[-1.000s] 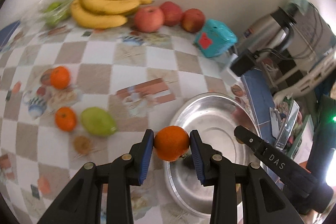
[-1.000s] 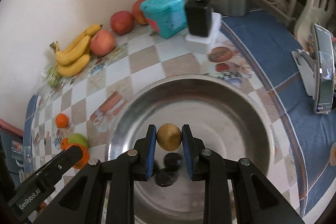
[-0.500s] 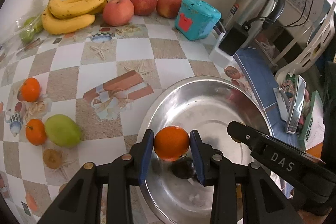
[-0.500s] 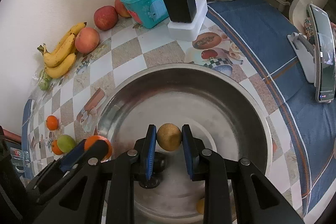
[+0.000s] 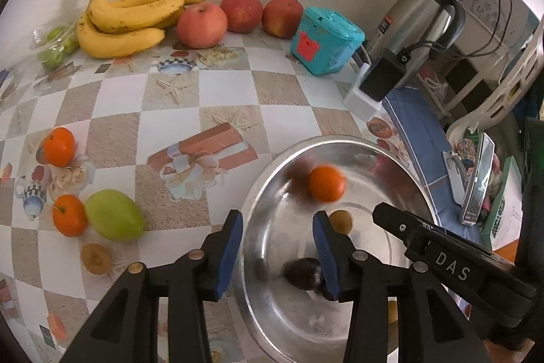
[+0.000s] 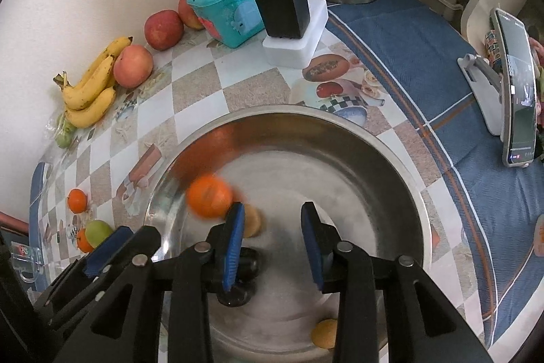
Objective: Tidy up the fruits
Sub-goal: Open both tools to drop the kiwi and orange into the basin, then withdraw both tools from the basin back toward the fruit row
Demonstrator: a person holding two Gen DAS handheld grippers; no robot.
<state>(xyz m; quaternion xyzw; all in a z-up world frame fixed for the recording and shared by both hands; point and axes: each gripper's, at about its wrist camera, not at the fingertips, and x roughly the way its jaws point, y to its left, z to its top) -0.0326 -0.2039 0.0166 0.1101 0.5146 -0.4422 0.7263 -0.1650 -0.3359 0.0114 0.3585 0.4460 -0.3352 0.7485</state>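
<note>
Over the steel bowl (image 6: 391,138), both of my grippers hang with jaws spread wide and nothing between the pads. The left gripper (image 5: 277,249) straddles the bowl's near-left rim; the right gripper (image 6: 272,242) sits over the bowl's middle.

The orange (image 5: 326,184) is inside the bowl, toward its far-left wall, blurred, so I judge it is rolling. Just beside it lies a small tan fruit (image 5: 340,221), partly hidden behind the right gripper's left pad in the right wrist view. A dark fruit (image 5: 302,273) rests on the floor beneath the grippers, and another small yellow-tan one (image 6: 324,332) lies near the front rim.

Reasoning on placement: the bowl looks to be the collection point, and its curved wall should steer loose round fruit toward the centre.

Orientation: the orange is near-spherical, no long axis to speak of; stem end not discernible through blur.

Still outside on the checked tablecloth (image 5: 217,97): two oranges (image 5: 59,147), a green mango (image 5: 114,218) with long axis running left-right, bananas (image 5: 129,17) and apples (image 5: 202,24) against the wall.
</note>
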